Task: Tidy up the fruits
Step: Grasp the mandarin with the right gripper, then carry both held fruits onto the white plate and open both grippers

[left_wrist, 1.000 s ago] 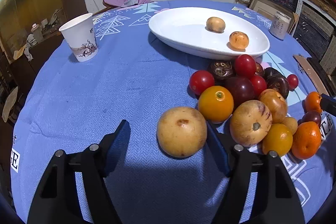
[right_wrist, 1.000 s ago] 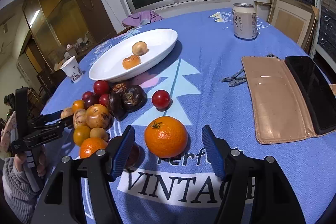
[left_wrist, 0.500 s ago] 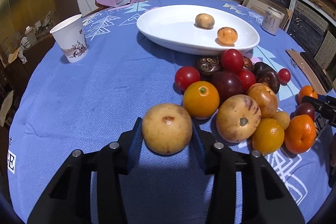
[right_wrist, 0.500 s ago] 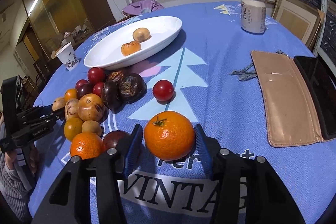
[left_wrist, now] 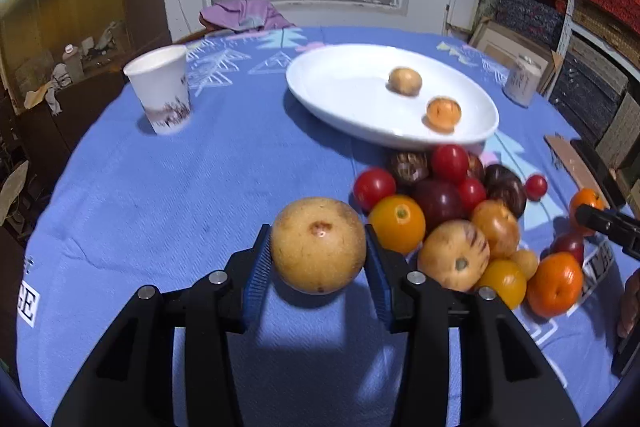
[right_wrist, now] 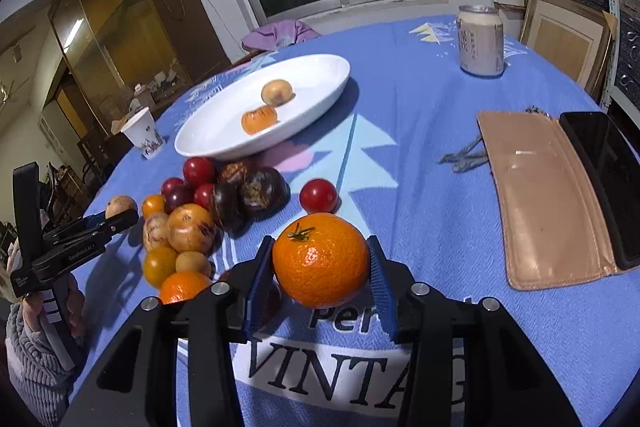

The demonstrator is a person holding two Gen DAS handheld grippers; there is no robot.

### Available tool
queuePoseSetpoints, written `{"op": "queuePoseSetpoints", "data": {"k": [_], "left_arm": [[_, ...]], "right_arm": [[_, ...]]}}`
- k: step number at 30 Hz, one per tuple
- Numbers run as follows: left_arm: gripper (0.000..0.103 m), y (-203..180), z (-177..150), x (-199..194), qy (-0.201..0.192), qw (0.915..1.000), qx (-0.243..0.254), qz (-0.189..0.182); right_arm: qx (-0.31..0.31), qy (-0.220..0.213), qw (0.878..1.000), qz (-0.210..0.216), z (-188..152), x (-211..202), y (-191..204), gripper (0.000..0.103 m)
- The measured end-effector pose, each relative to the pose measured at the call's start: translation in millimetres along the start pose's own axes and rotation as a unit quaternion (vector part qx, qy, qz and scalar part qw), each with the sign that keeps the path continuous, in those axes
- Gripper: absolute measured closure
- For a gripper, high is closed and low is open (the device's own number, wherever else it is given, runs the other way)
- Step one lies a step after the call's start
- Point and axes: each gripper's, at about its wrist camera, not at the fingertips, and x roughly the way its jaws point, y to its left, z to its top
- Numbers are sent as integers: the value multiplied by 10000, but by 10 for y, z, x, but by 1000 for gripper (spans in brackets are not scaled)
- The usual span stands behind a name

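On the blue-clothed table (left_wrist: 168,211), the left tongs (left_wrist: 319,247) have just closed on a round tan fruit (left_wrist: 319,245), lifted above its shadow. Right of it lies the mixed fruit heap (left_wrist: 452,219), behind it the white oval plate (left_wrist: 344,87). The right tongs (right_wrist: 320,263), jaws just closing, clamp a bright orange mandarin (right_wrist: 320,261).
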Motion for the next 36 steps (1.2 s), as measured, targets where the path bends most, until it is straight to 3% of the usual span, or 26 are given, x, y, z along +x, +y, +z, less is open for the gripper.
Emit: {"op": "queuePoseSetpoints", "data": {"k": [6,12,17,21,23,26,27,29,36], "left_arm": [[59,-26,604,86,-84,9997,-183,-116],[59,-270,1028,533,6,9998,-97,-181],[59,-311,1122,993,370,9993,5,-103],[59,-264,1125,1153,491,9984,-20,-295],[59,-296,1110,1175,475,9984,91,-298],[58,-290,1081,1120,467,9978,69,-457],[54,-284,1076,1085,452,9977,16,-511],[47,-267,1077,1022,375,9976,-75,-580],[45,-101,979,471,-69,9978,-291,-586]], "right_arm": [[-155,-136,9998,60,639,62,205,57],[-113,42,9999,46,1264,716,394,57],[-80,370,9993,-72,1420,1331,414,57],[-42,513,9986,-116,1435,1547,383,56],[39,517,9986,-112,1400,1536,353,53],[165,349,9992,-81,1411,1429,313,40],[168,298,9994,-53,1417,1389,315,37],[147,218,9996,-47,1416,1303,322,37],[263,-224,9990,274,1253,663,307,37]]}}
